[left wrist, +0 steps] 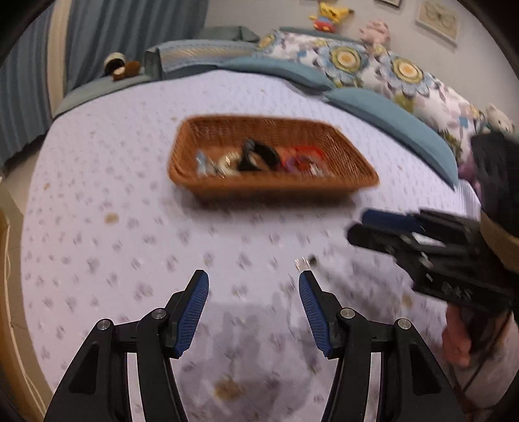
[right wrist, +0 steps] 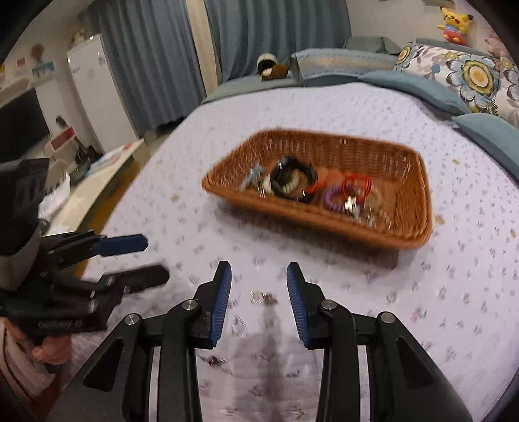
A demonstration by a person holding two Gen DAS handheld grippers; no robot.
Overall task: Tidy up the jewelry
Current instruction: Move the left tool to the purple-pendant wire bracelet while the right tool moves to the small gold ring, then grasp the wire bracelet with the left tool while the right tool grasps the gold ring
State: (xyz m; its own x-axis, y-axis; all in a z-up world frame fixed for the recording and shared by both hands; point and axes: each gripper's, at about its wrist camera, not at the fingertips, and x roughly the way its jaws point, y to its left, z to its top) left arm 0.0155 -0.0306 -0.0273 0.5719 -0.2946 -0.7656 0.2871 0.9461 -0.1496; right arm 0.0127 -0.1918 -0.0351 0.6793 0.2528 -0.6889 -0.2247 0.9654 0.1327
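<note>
A brown wicker basket (left wrist: 350,162) (right wrist: 340,139) sits on the lilac bedspread, blurred in both views. It holds a black bracelet (right wrist: 293,178), a red hair tie (right wrist: 356,185), a purple coil tie (right wrist: 334,198), white beads (left wrist: 227,162) and a blue clip (left wrist: 202,164). A small silver piece (right wrist: 262,297) (left wrist: 306,261) lies on the bedspread, apart from the basket. My right gripper (right wrist: 258,267) (left wrist: 356,225) is open, with the silver piece low between its fingers and untouched. My left gripper (left wrist: 253,279) (right wrist: 155,258) is open and holds nothing.
Blue and floral pillows (left wrist: 389,107) line the bed's far side, with plush toys (left wrist: 327,14) behind them. Left of the bed stand a low white shelf (right wrist: 107,165) and a white fridge (right wrist: 97,94). A thin clear strand with a dark bead (right wrist: 215,360) lies under the right gripper.
</note>
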